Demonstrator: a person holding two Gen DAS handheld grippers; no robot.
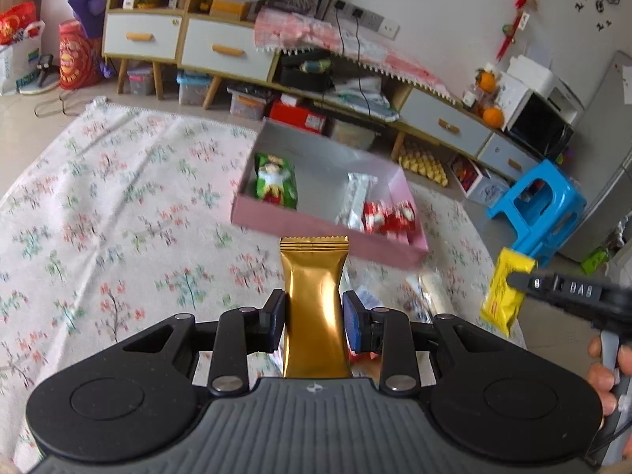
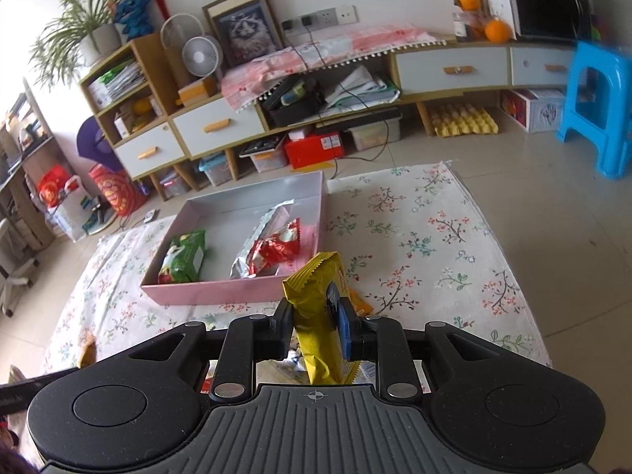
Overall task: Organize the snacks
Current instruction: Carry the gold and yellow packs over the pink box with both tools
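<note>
The gold packet (image 1: 314, 308) is glossy, mirror-like foil; the yellow packet (image 2: 316, 316) is shiny, crinkled film. Both tongs (image 1: 314, 320) (image 2: 314, 330) are matt black plastic with blue pads (image 1: 353, 324). The floral cloth (image 1: 118, 205) looks soft and matt; the box (image 2: 221, 292) is smooth pink card.

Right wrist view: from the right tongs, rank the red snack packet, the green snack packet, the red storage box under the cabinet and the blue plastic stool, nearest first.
1. Red snack packet, in the pink box's right part, just ahead of the right tongs.
2. Green snack packet, in the box's left part.
3. Red storage box, under the cabinet, and blue plastic stool, far right: too close to call.
</note>
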